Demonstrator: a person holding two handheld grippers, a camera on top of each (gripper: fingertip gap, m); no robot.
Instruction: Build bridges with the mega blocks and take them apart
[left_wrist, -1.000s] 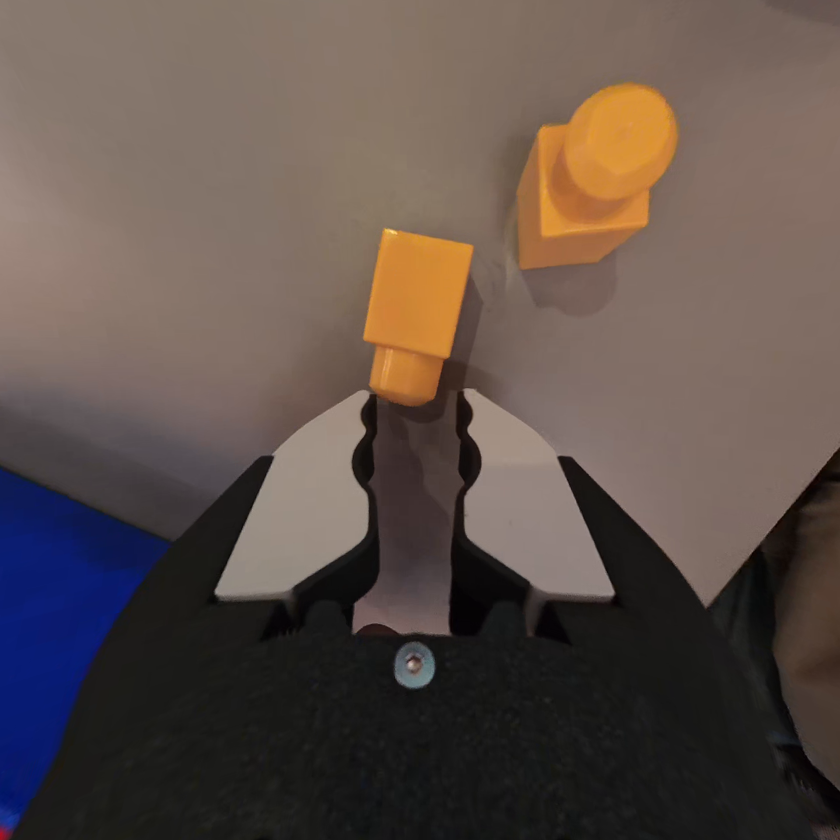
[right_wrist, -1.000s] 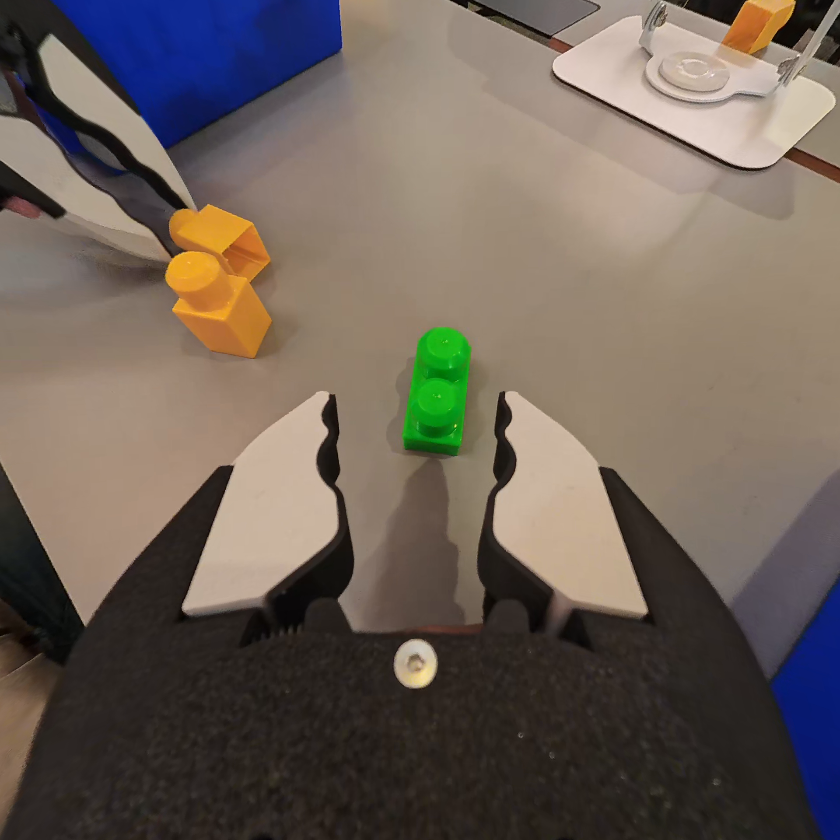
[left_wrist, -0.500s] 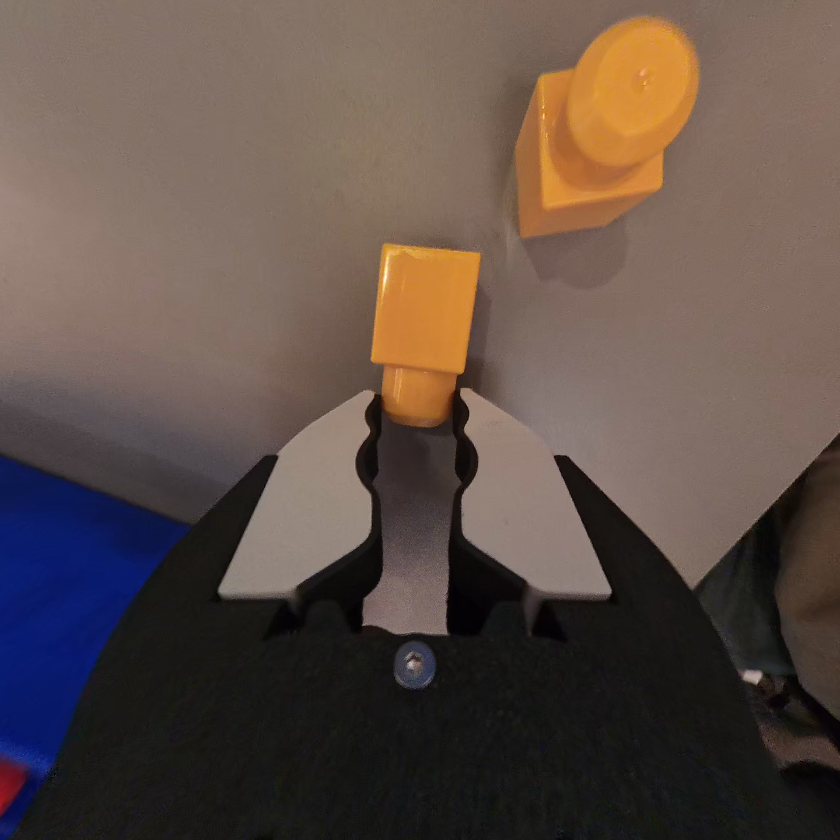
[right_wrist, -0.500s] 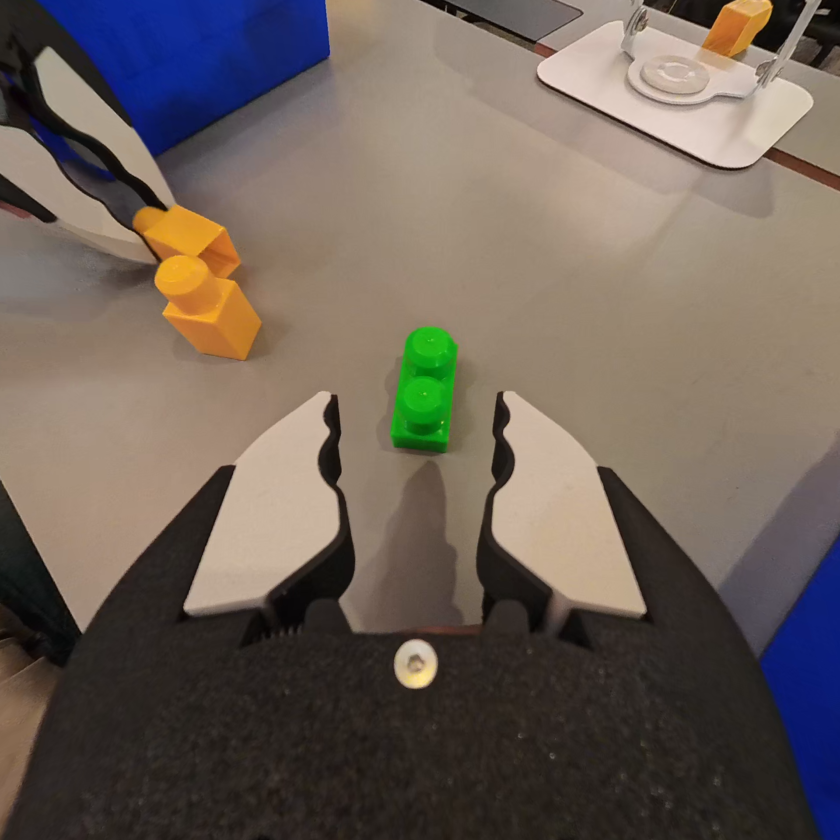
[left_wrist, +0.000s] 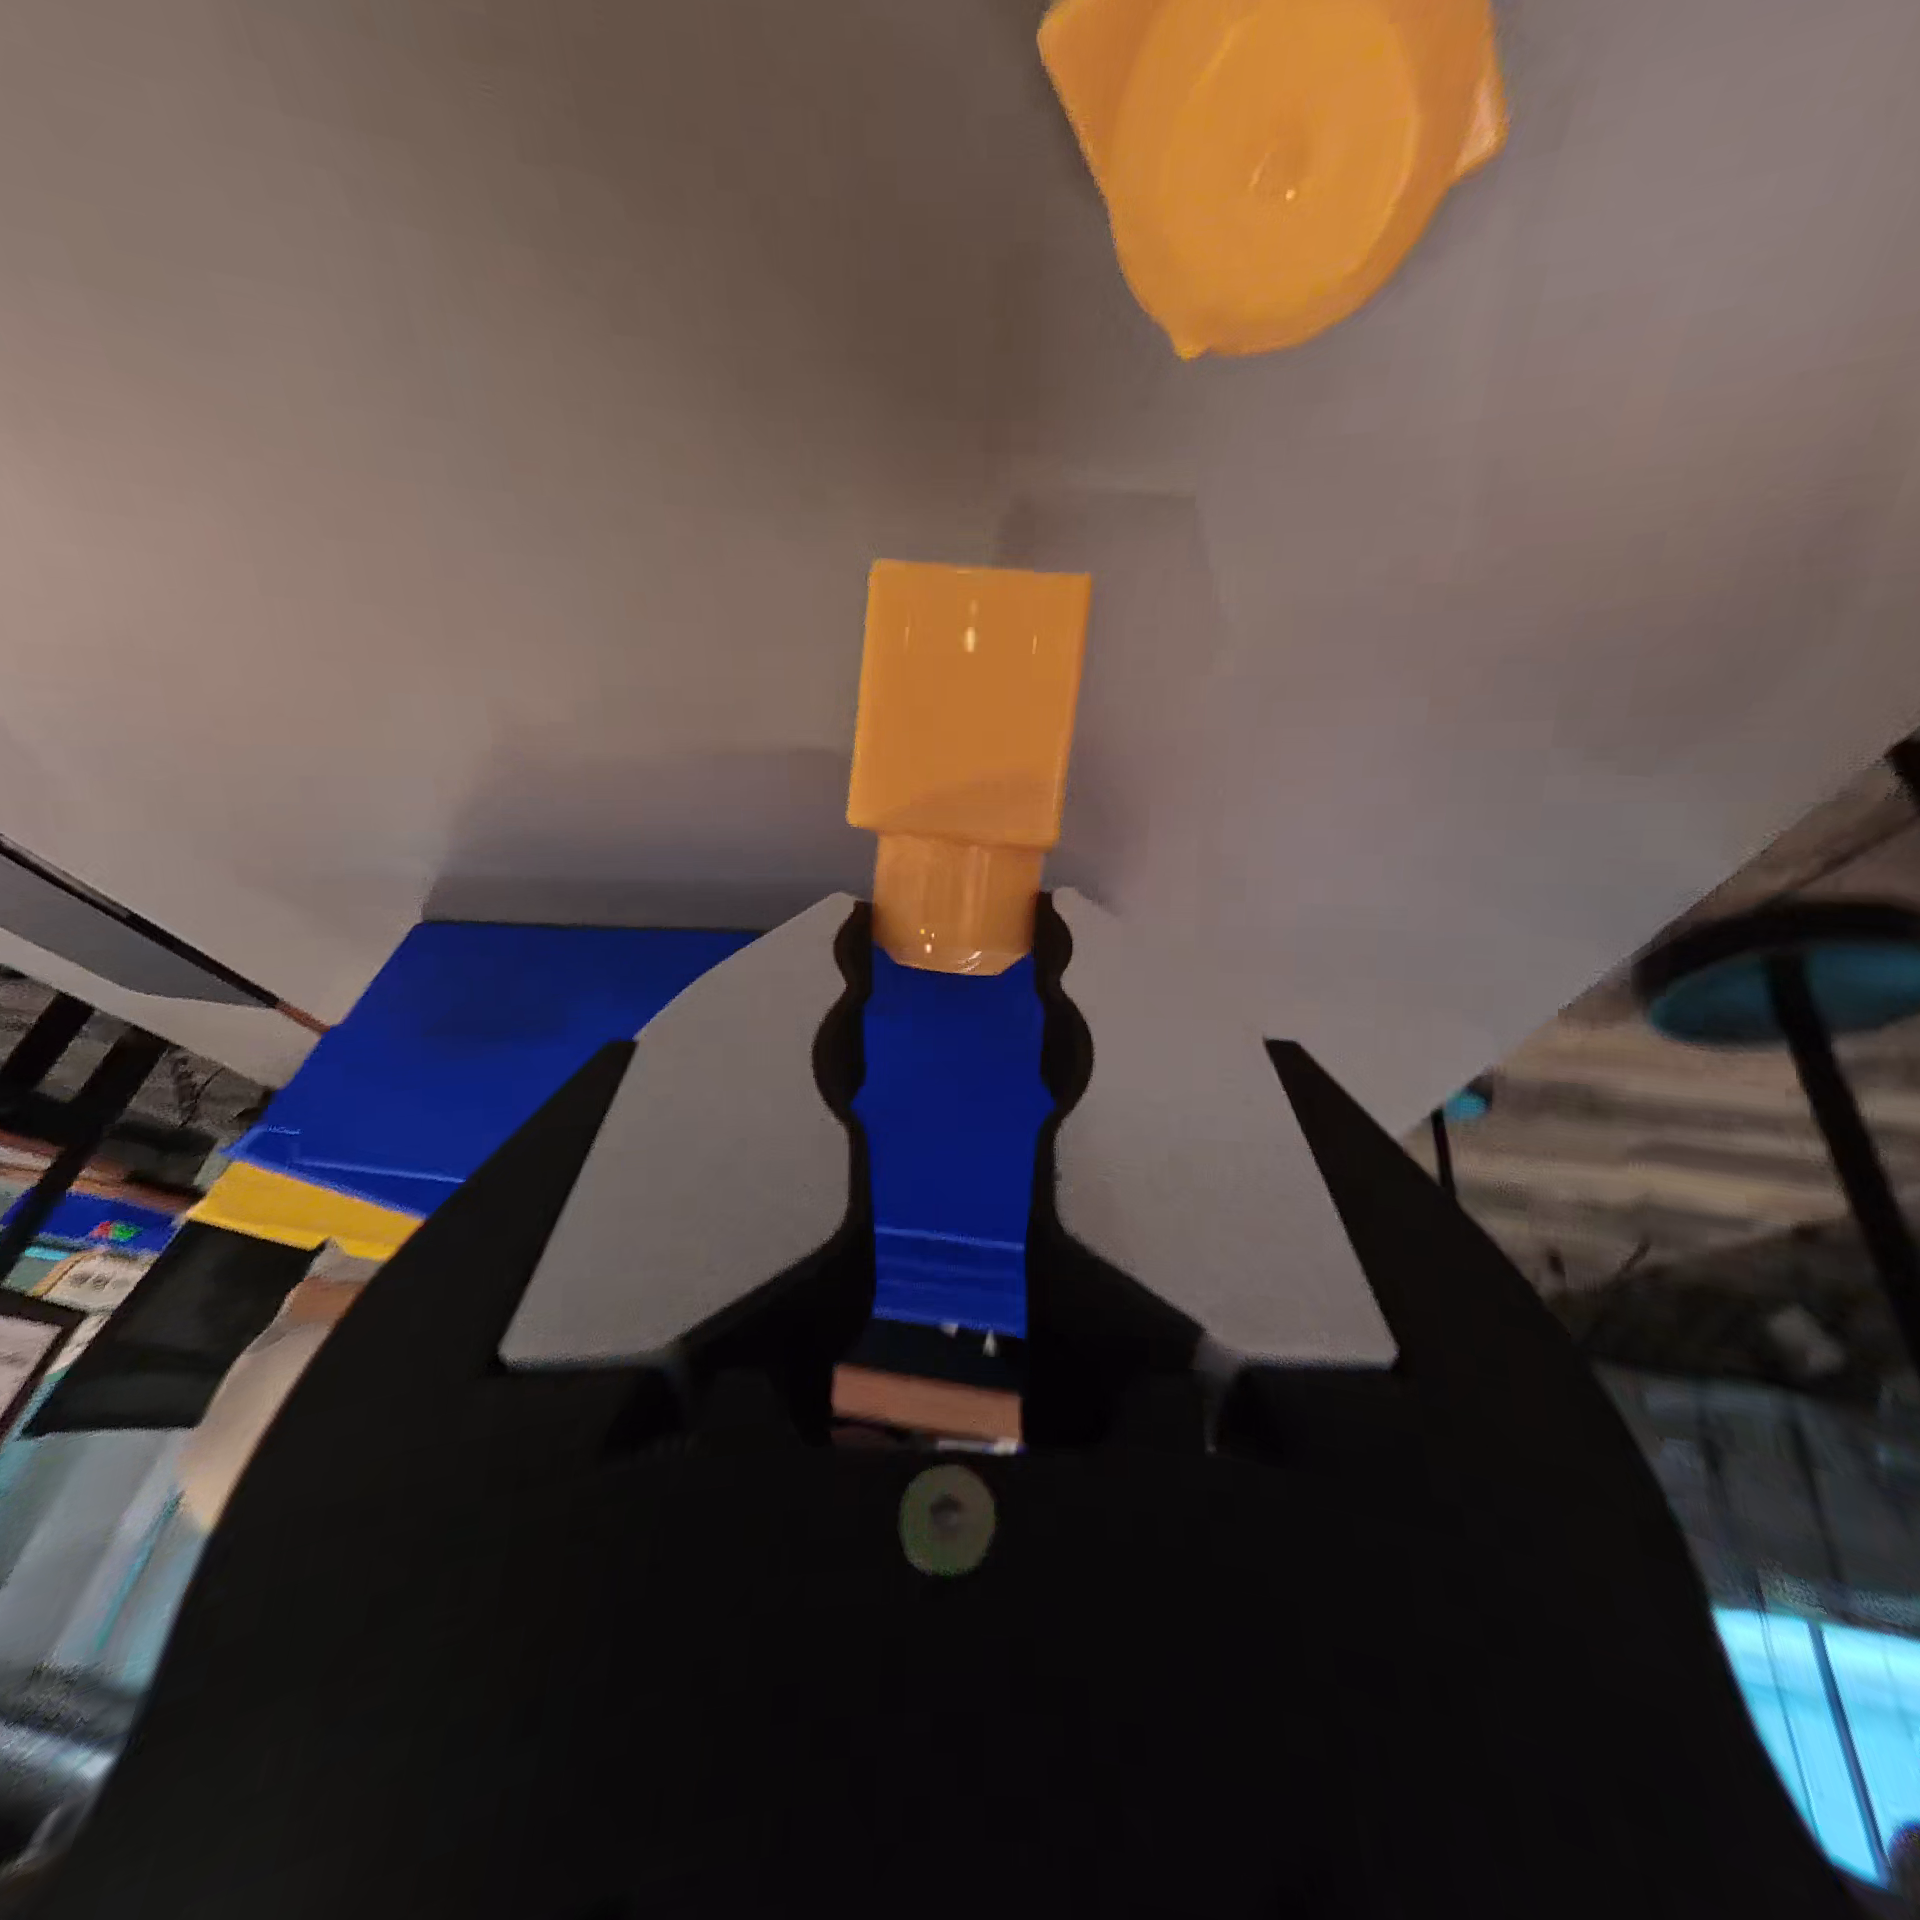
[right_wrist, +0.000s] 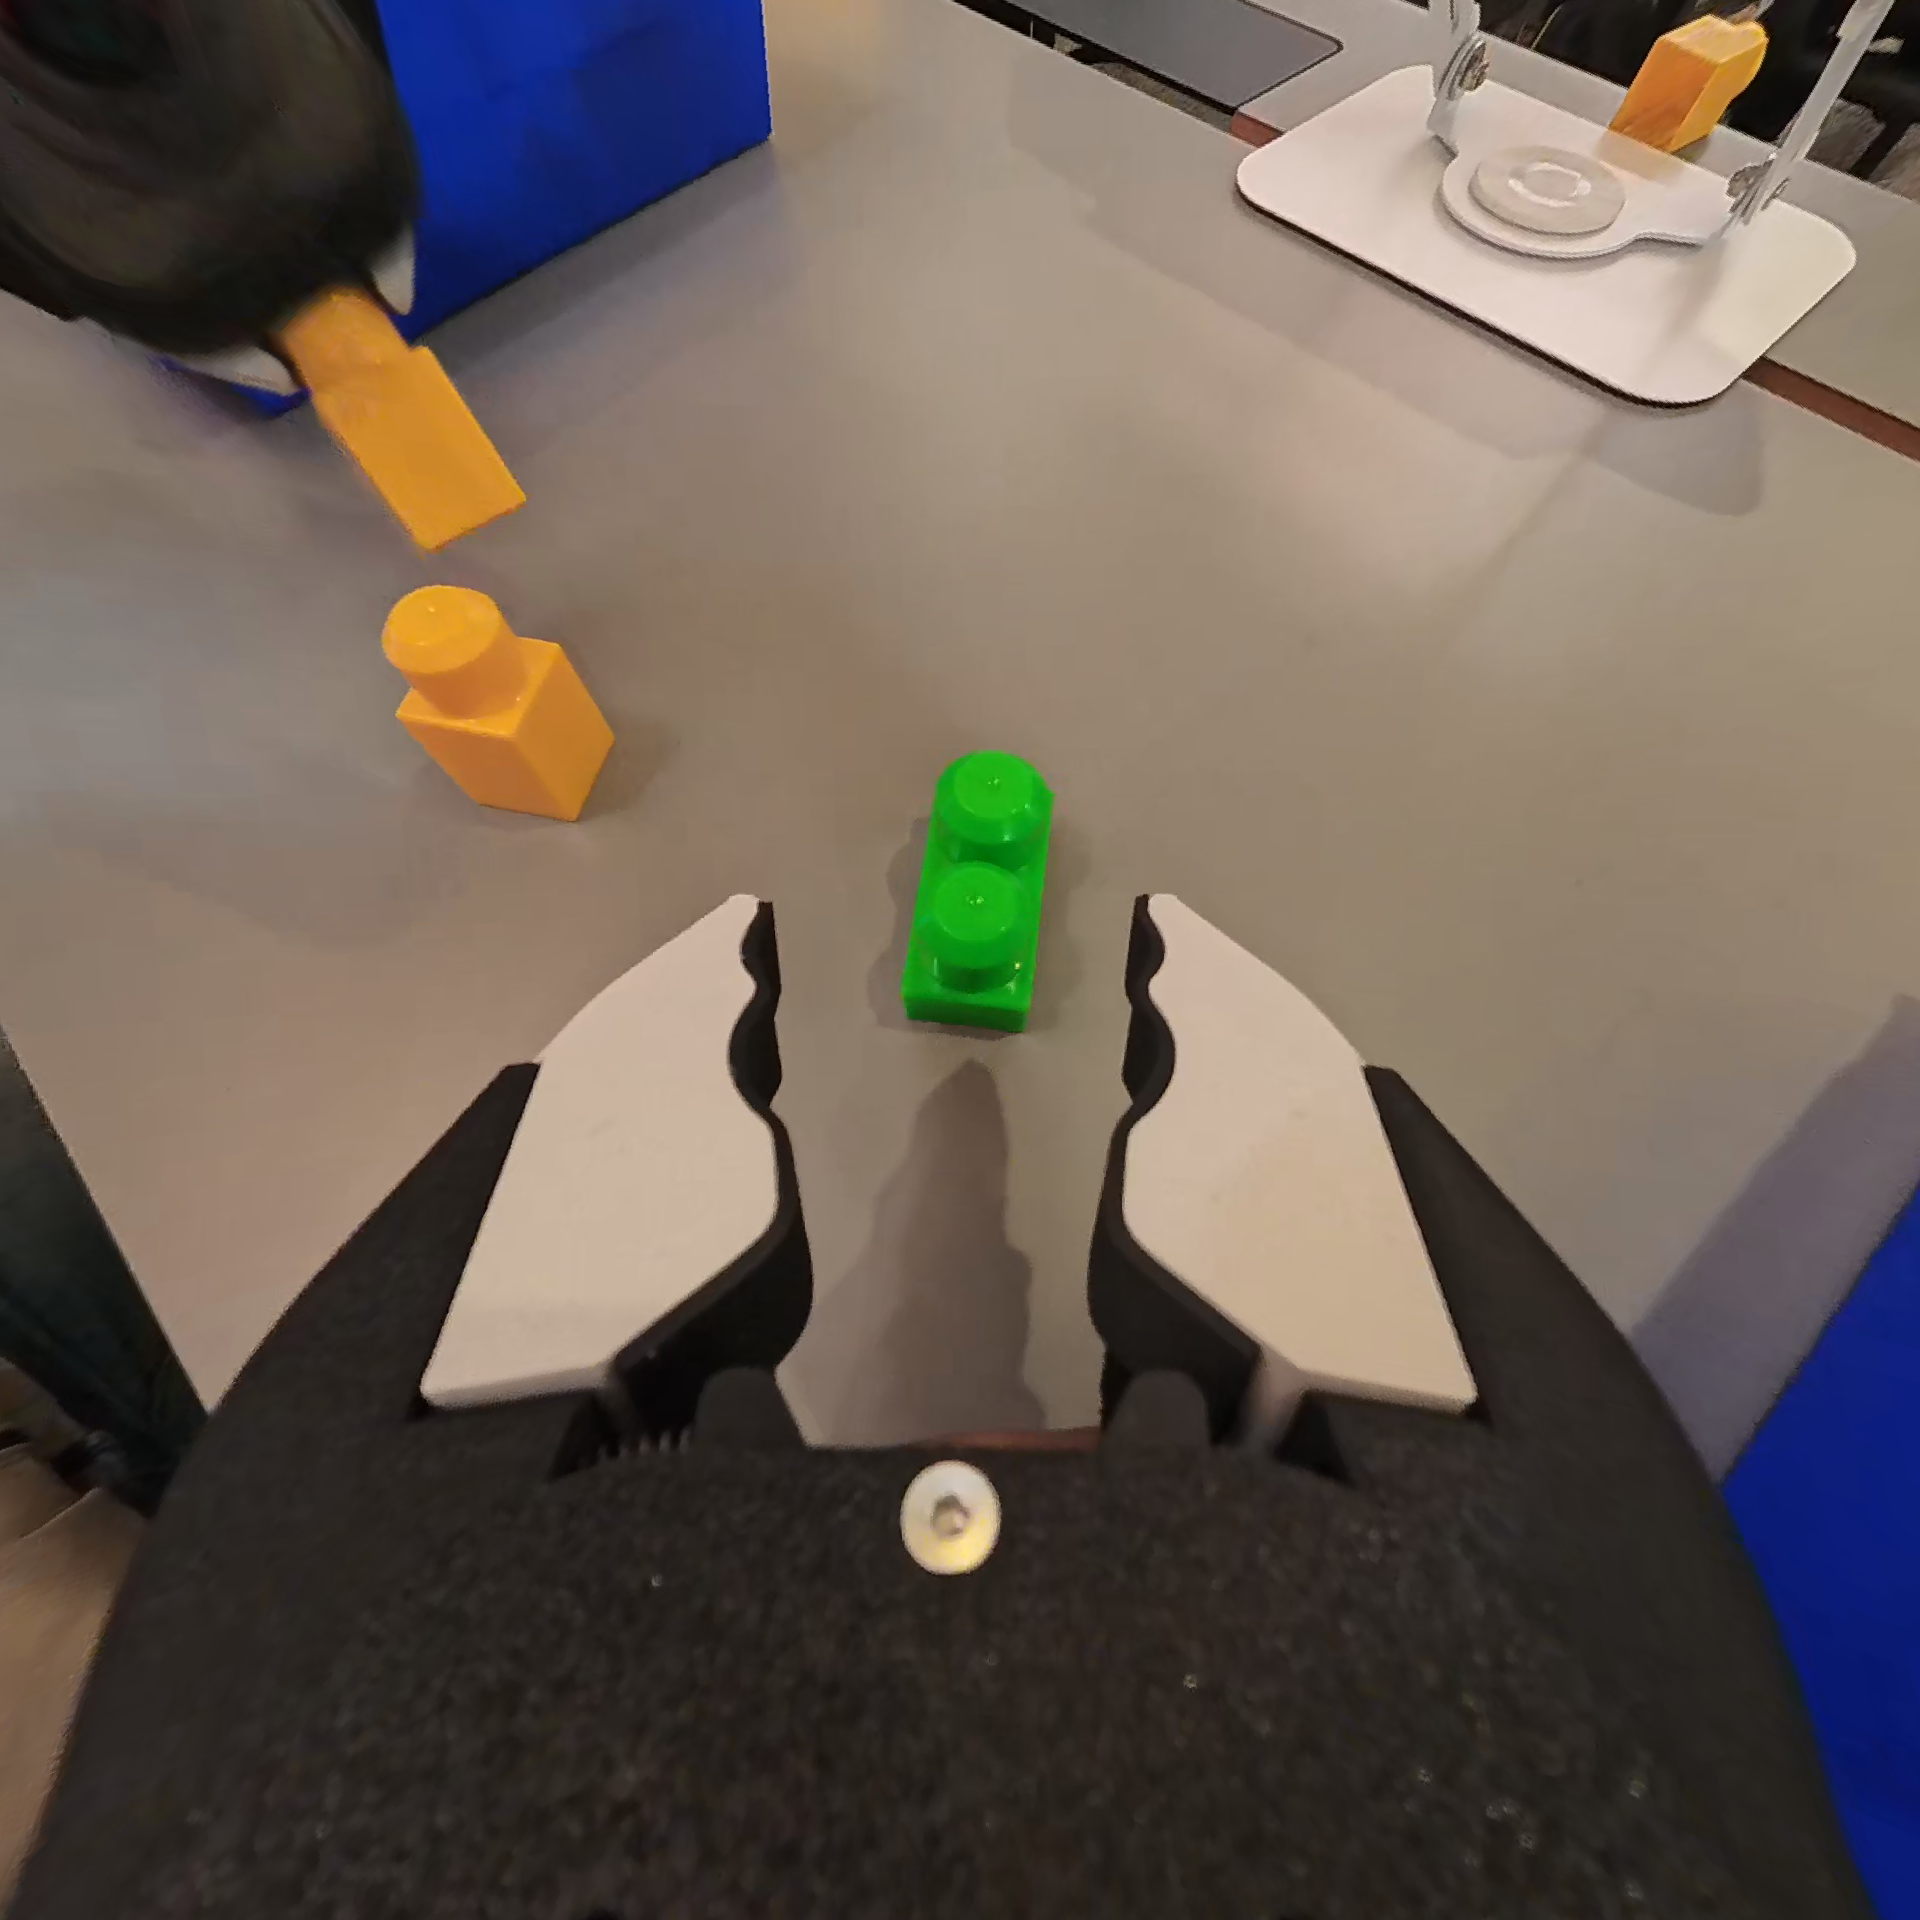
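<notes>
Mega blocks sit in three places right now. Your left claw (left_wrist: 951, 935) has pinched one orange block (left_wrist: 966, 707) by its round stud alone, and in the right wrist view that block hangs tilted, clear of the grey surface (right_wrist: 1247, 582). A second orange block (right_wrist: 504, 712) stands upright just below it, stud up. The green two-stud block (right_wrist: 977, 894) lies flat ahead of your right claw (right_wrist: 951, 914), whose fingers are spread wide and hold nothing; the claw looks to hover above the block, not around it.

The grip on the stud is the weak point. The stud is smooth and round, so the body could swing or slip out if you turn your wrist sharply. The left wrist view is blurred, so how deep the stud sits between the fingers is hard to judge. If you bring the held block down near the standing one, its trailing corner could knock that one over. On the right, come down squarely, or one finger may nudge the green block aside.
</notes>
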